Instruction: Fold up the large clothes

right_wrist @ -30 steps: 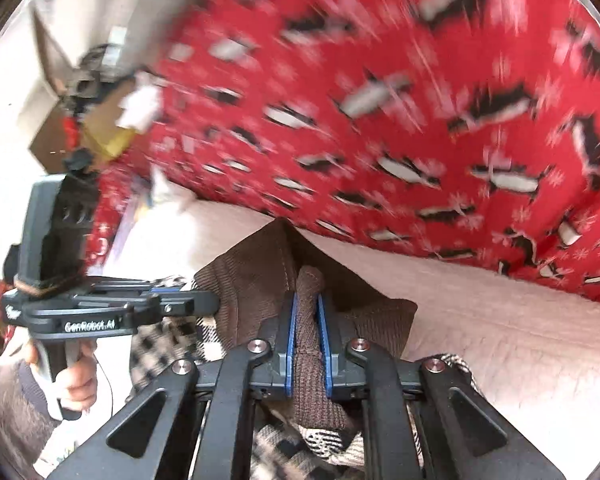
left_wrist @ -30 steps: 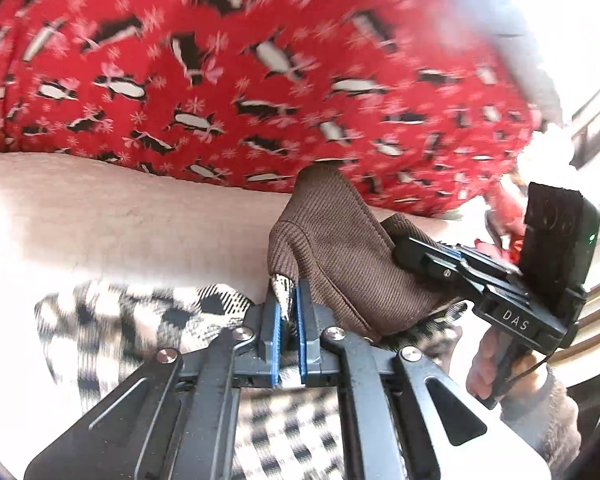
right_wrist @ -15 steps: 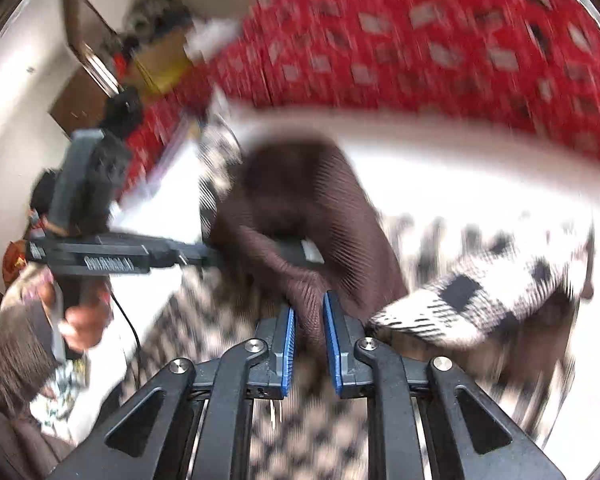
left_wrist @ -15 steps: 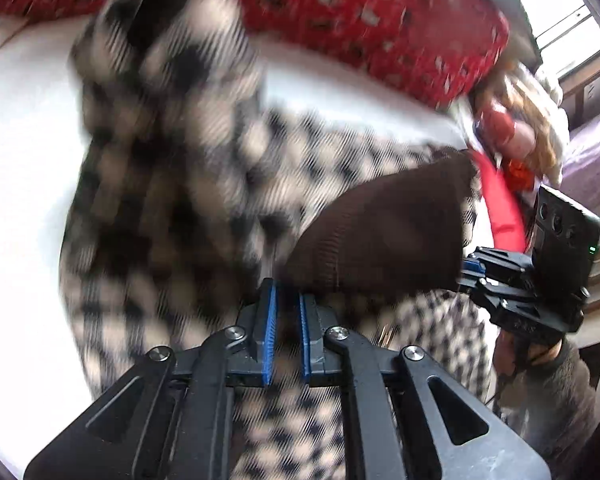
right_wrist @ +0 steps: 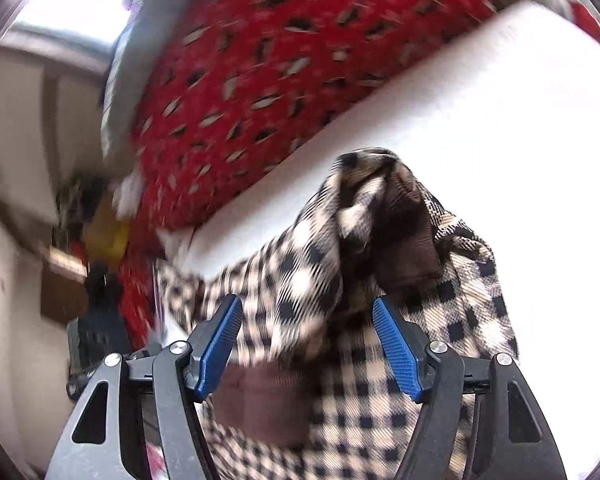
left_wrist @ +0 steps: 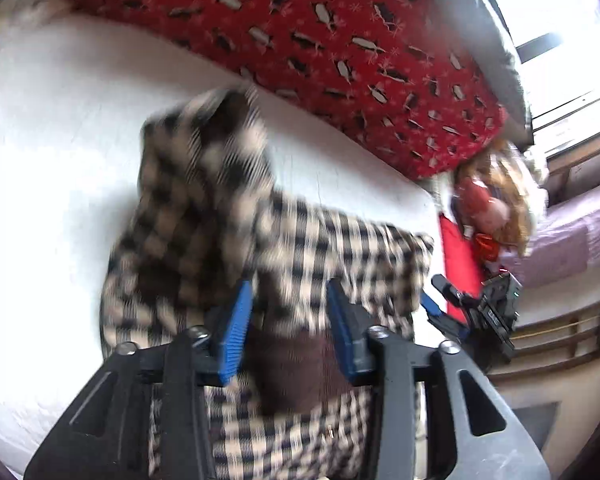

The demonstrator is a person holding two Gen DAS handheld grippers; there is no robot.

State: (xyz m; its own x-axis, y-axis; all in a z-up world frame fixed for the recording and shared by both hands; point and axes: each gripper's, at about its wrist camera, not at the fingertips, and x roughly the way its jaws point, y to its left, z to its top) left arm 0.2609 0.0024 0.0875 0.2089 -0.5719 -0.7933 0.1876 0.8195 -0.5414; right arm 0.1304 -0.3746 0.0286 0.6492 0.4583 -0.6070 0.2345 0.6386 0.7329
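Since a second ago: both my tools have let go of the brown knit they were clamped on, and the garment has dropped onto the bed.
Left tool: blue pads spread wide, nothing between them; it hangs just over the garment's near edge.
Right tool: blue pads spread even wider, holding nothing; it too sits above the cloth, not pinching it.
Garment: a large checked jacket, cream with dark brown-black squares, lying in a loose heap on the white bed sheet. It is blurred in the left view, sharper in the right.
Brown trim: ribbed dark brown knit shows in two places in the right view, one bunched high in the folds and one band low near my left-hand pad. In the left view a brown ribbed patch lies between the pads, below them.
Shape of the heap: one checked part stands up in a peak toward the far side, and the rest spreads flat toward me.
Behind it: a red blanket with penguin print runs along the far edge of the bed.
Other tool in left view: my right tool shows beside the garment's right edge.
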